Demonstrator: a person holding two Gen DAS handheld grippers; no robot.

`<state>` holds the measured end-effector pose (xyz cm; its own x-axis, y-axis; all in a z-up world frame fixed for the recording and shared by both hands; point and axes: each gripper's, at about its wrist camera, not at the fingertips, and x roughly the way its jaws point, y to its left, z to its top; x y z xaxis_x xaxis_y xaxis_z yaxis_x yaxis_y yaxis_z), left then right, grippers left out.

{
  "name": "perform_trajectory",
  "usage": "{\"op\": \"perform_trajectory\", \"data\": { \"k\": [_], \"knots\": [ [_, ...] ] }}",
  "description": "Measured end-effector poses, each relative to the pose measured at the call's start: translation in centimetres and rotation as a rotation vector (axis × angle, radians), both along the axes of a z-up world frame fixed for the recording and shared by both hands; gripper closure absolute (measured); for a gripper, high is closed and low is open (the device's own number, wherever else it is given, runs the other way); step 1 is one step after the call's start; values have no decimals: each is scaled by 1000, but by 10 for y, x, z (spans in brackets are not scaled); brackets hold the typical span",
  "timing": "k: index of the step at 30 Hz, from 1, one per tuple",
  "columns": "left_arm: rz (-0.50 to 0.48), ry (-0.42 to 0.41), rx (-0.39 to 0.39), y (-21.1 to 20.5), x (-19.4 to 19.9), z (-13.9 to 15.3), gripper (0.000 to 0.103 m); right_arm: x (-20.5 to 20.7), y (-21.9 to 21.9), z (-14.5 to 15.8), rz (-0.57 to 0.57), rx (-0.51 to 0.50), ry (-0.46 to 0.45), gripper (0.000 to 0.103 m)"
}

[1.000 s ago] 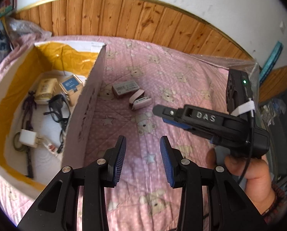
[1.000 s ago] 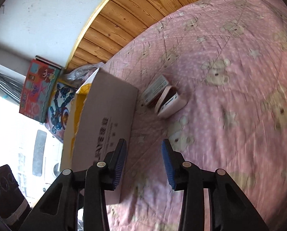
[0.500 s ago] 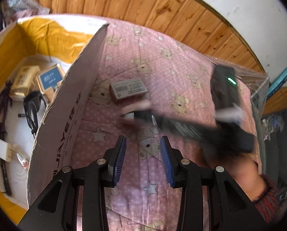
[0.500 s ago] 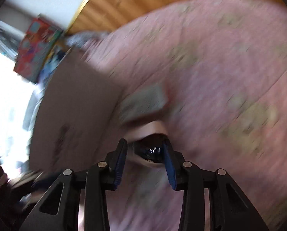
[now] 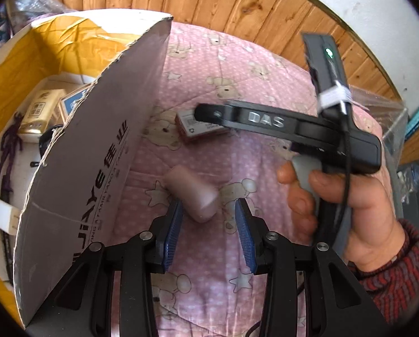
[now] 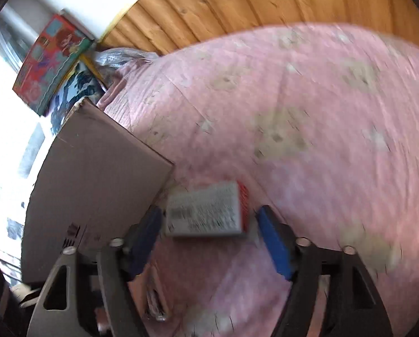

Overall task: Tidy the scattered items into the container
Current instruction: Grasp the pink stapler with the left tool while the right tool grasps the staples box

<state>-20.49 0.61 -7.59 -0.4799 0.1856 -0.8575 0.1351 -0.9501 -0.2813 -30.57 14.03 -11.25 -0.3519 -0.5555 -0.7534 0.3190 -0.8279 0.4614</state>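
Left wrist view puts the risks close to the cardboard box (image 5: 97,151), which I use as landmark. The left hand-held gripper (image 5: 208,216) has its jaws apart and opening, with the pink case (image 5: 191,193) lying on the bed quilt (image 5: 223,67) just beyond the pads, not pressed by either. The case looks smooth and rounded, so a closing pinch near its end could squirt it sideways toward the box wall.

Right wrist view shows the right hand-held gripper (image 6: 209,233) with jaws spreading wide around the small printed carton (image 6: 206,210), which sits just beside the box's near corner; no pad touches it. Its left finger (image 6: 145,233) is close to the box wall (a snag there could shove the box).

Both tools work the same patch beside the box, so they may collide. Away from the box the quilt lies open; lifting over the torn rim (image 5: 131,47) needs height.
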Motion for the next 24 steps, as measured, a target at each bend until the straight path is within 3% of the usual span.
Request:
{"op": "perform_trajectory", "data": {
  "k": [1,2,3,4,7,9,14,16,17,18,24],
  "knots": [
    [2,-2,-1,1,1,-1,62,-2,-5,1,17,8,2,28],
    [3,-7,1,2,1,-2,61,-1,-9,1,26,21,8,36],
    [8,-16,3,2,0,-4,61,1,-12,0,43,26,-4,70],
    [15,-26,6,1,0,-7,61,4,-12,0,55,21,-23,76],
    [30,-40,1,-1,-1,-12,61,22,-1,5,30,3,-19,80],
    [34,-39,-5,-1,-2,-14,61,38,9,5,13,-23,-35,92],
    [64,-44,1,-2,-8,-21,59,56,26,10,36,-25,-40,90],
    [82,-46,10,-3,-10,-21,58,55,23,17,77,47,34,69],
    [94,-48,13,-4,-10,-21,58,57,21,21,102,70,68,45],
    [106,-50,18,-5,-11,-21,58,54,16,23,129,79,89,30],
    [146,-71,42,-10,-10,-20,57,37,-45,15,442,295,238,29]
  ]
}}
